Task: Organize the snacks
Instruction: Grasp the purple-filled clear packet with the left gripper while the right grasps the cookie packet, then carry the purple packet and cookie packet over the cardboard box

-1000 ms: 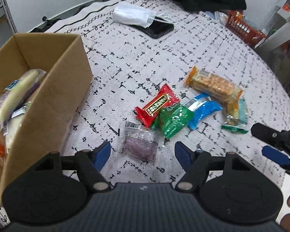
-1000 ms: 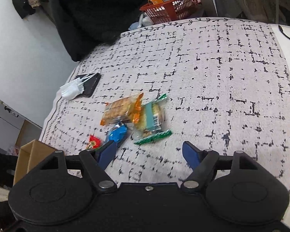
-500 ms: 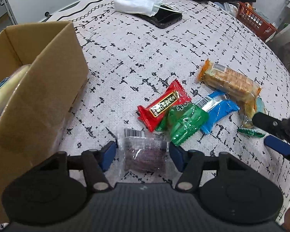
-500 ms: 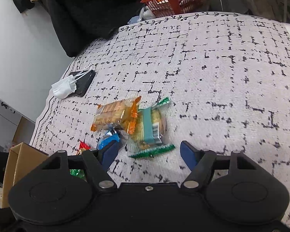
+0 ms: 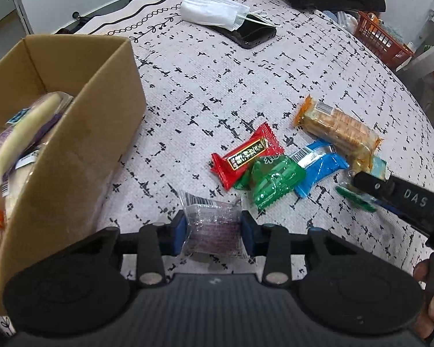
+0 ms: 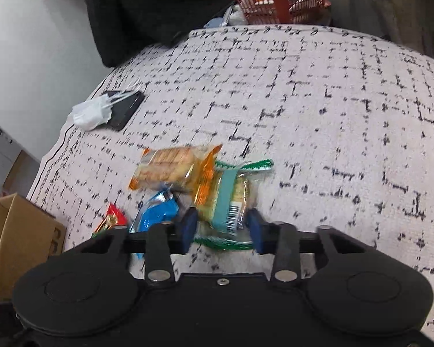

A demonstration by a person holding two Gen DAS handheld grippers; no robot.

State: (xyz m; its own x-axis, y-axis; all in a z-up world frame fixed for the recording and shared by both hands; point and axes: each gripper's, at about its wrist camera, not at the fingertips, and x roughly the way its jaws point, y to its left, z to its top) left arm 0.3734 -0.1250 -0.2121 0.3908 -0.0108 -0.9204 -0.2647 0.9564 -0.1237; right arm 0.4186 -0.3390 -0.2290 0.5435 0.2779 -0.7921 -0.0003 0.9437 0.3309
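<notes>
My left gripper (image 5: pixel 213 228) is shut on a clear packet of purple snack (image 5: pixel 212 225) lying on the cloth. Ahead lie a red bar (image 5: pixel 246 154), a green packet (image 5: pixel 275 183), a blue packet (image 5: pixel 318 167) and an orange cracker pack (image 5: pixel 338 130). A cardboard box (image 5: pixel 72 156) with several snacks inside stands at the left. My right gripper (image 6: pixel 222 231) has its pads against both sides of a green-edged clear biscuit packet (image 6: pixel 231 199), beside the orange cracker pack (image 6: pixel 170 164) and the blue packet (image 6: pixel 156 211). It also shows in the left wrist view (image 5: pixel 370 199).
A black phone (image 5: pixel 254 33) with a white face mask (image 5: pixel 211 11) on it lies at the far side. An orange basket (image 6: pixel 283 1) and dark clothing (image 6: pixel 147 8) sit beyond the table edge. The patterned cloth (image 6: pixel 332 115) stretches bare to the right.
Both grippers moved forward and down onto the snacks. The left jaws closed on the purple packet. The right jaws closed around the green-edged packet.
</notes>
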